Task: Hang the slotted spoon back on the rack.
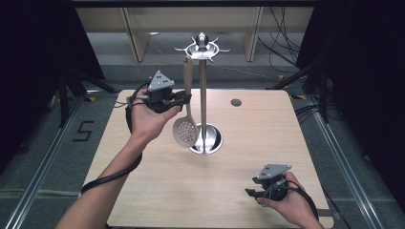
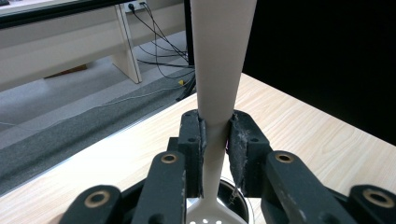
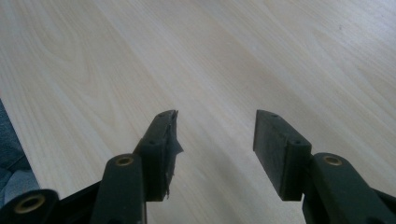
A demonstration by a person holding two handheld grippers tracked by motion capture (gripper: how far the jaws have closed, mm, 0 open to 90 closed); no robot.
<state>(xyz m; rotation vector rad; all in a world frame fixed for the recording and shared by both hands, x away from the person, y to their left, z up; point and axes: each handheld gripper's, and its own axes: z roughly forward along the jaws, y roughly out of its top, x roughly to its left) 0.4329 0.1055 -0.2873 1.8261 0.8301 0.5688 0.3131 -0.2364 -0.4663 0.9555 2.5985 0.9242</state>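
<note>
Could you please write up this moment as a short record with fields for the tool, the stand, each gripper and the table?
tool: beige slotted spoon, hanging upright, bowl down
stand: metal utensil stand, round base on the table, hooks at the top
left gripper: left gripper shut on the spoon's handle, beside the stand's pole
right gripper: right gripper open, nothing between the jaws, over the near right of the table
table: wooden table

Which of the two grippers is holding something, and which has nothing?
The left gripper clamps the slotted spoon by its handle; the right gripper stands open, nothing between its jaws.
</note>
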